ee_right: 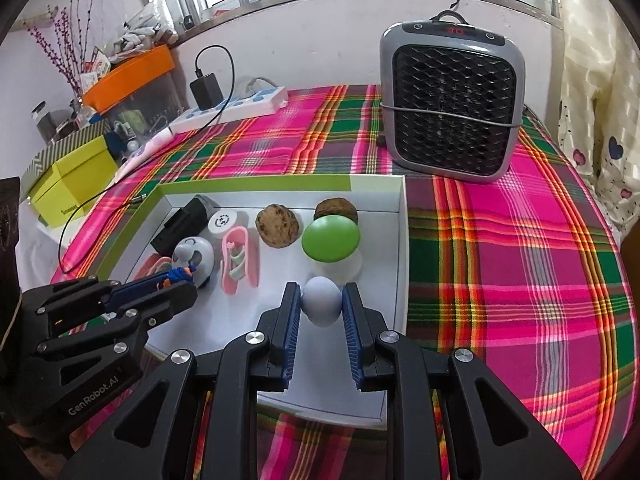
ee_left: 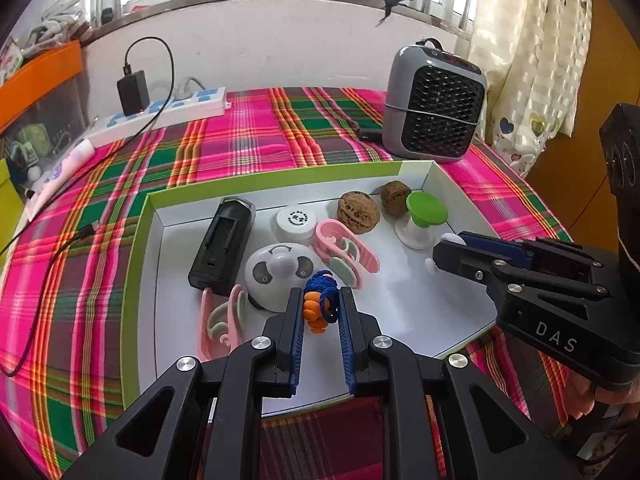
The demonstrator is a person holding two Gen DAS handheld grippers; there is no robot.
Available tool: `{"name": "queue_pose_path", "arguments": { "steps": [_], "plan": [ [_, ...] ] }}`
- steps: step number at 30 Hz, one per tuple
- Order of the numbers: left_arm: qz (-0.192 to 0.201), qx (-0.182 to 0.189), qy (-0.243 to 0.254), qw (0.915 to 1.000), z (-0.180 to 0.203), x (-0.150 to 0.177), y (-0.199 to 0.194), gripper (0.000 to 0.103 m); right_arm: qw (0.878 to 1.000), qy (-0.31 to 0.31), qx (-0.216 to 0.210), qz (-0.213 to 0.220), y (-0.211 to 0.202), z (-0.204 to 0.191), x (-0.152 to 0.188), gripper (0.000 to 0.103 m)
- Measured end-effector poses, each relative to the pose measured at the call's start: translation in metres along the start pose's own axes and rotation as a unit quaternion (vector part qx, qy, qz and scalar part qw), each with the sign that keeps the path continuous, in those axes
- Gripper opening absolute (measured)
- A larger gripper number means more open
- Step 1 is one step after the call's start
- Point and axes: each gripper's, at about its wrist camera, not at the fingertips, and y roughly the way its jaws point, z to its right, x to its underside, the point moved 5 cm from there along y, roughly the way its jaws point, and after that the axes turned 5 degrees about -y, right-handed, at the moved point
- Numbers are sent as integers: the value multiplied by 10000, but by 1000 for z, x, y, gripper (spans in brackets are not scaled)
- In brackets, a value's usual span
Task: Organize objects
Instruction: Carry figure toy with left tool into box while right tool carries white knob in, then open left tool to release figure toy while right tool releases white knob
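Note:
A shallow white tray with a green rim (ee_left: 276,179) (ee_right: 256,183) lies on the plaid cloth. In it are a black case (ee_left: 222,242), a panda toy (ee_left: 276,272), a white round lid (ee_left: 296,222), two pink clips (ee_left: 346,252), two walnuts (ee_left: 357,213) and a green-topped white stand (ee_left: 425,208) (ee_right: 330,238). My left gripper (ee_left: 320,304) is shut on a blue and orange cord toy (ee_left: 318,300) over the tray; it also shows in the right wrist view (ee_right: 178,278). My right gripper (ee_right: 321,300) is shut on a pale blue egg (ee_right: 321,300) over the tray's right part.
A grey fan heater (ee_left: 436,100) (ee_right: 452,100) stands behind the tray. A white power strip (ee_left: 160,114) with a black charger and cable lies at the back left. A yellow-green box (ee_right: 76,180) and an orange-lidded bin (ee_right: 128,76) stand at the left.

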Motion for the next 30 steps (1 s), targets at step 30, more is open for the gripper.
{"name": "queue_pose_path", "arguments": {
  "steps": [30],
  "plan": [
    [-103, 5, -32, 9999, -1, 1, 6, 15, 9992, -349, 159, -73, 6, -9, 2, 23]
  ]
}}
